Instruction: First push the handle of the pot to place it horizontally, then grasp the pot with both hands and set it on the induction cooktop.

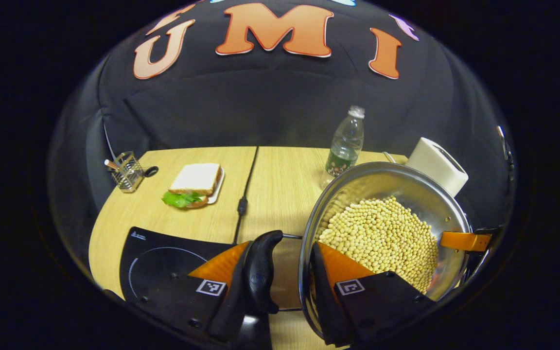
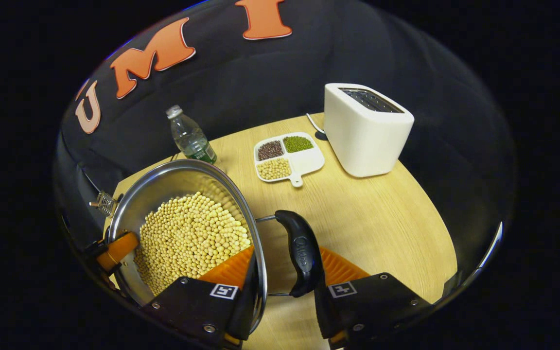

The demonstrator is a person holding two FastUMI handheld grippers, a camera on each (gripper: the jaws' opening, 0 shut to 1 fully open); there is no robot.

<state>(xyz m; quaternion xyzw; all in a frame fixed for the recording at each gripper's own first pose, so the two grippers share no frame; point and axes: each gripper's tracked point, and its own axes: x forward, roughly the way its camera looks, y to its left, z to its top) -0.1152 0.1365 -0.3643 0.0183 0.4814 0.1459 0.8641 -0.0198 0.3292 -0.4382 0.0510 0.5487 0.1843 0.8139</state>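
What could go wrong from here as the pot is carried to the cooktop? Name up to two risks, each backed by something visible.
1. The pot is heaped with loose soybeans; a tilt may spill them.
2. Each gripper, left and right, straddles only the thin rim beside a side handle, so the pot might slip or rock before reaching the induction cooktop.

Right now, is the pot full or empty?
Partly full: pale beans cover the bottom of the pot, and bare steel wall shows above them. The right gripper view shows the same.
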